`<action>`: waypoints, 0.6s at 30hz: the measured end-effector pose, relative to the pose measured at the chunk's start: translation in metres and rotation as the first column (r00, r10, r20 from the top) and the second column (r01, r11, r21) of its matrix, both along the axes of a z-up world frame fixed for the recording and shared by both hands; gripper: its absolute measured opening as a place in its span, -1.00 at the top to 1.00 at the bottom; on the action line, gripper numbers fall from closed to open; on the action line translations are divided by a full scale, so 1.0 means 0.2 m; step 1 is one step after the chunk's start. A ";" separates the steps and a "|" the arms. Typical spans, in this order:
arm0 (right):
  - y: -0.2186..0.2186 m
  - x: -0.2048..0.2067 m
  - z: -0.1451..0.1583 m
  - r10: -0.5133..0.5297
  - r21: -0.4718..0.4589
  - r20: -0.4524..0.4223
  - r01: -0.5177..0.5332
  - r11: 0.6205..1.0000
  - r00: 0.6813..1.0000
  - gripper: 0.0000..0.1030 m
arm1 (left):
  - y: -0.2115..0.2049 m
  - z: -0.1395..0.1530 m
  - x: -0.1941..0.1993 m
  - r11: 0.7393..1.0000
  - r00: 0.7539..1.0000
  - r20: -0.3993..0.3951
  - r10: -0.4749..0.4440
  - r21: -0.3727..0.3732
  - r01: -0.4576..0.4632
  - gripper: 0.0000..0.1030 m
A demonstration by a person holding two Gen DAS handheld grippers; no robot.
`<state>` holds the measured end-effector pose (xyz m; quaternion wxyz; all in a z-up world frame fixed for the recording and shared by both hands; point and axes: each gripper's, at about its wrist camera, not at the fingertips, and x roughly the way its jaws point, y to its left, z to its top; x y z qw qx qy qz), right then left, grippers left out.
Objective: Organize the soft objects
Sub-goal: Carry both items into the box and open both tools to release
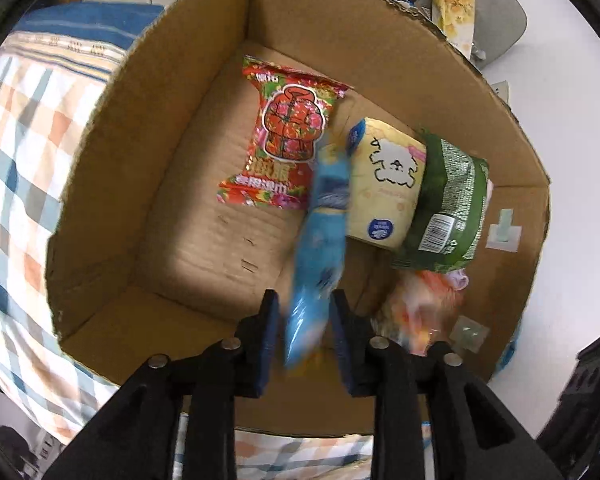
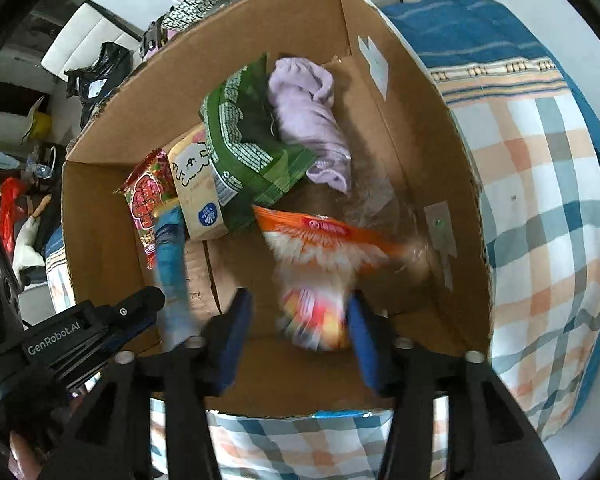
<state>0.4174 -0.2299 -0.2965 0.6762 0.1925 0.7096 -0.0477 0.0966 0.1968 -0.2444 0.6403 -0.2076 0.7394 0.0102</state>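
Left wrist view: your left gripper [image 1: 304,320] hangs over the open cardboard box [image 1: 112,184], its jaws parted, with a blurred blue packet [image 1: 320,248] between them; you cannot tell from this view whether either pad touches it. On the box floor at 12 o'clock from the packet lies a red snack bag [image 1: 286,136]. At 2 o'clock sits a yellow tissue pack [image 1: 388,184], with a green bag [image 1: 448,208] leaning against its far side.

In the right wrist view, your right gripper [image 2: 296,312] is likewise spread wide, with an orange-and-white bag [image 2: 320,256] blurred between the pads, its lower end near the right pad. A lilac cloth [image 2: 312,116] lies in the box at 12 o'clock from the gripper, touching the green bag [image 2: 248,136]. The blue packet [image 2: 172,256] and the left gripper [image 2: 140,308] show at 9 o'clock. The box rests on a checked blanket [image 2: 540,208].
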 end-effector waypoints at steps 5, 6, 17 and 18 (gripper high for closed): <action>0.02 -0.01 0.01 0.020 -0.013 0.008 -0.020 1.000 1.000 -0.15 | 0.01 0.04 -0.02 0.998 0.999 0.023 -0.028 0.050 0.027 0.45; 0.03 -0.01 0.02 0.026 -0.016 0.007 -0.026 1.000 1.000 -0.15 | 0.01 0.05 -0.02 0.997 0.999 0.027 -0.038 0.062 0.036 0.38; 0.06 -0.07 0.07 0.136 -0.118 0.044 -0.130 0.984 0.990 -0.16 | 0.05 0.19 -0.14 0.953 0.971 0.150 -0.186 0.269 0.141 0.07; 0.06 -0.08 0.08 0.152 -0.136 0.051 -0.144 0.980 0.987 -0.20 | 0.05 0.21 -0.15 0.946 0.966 0.162 -0.200 0.289 0.148 -0.04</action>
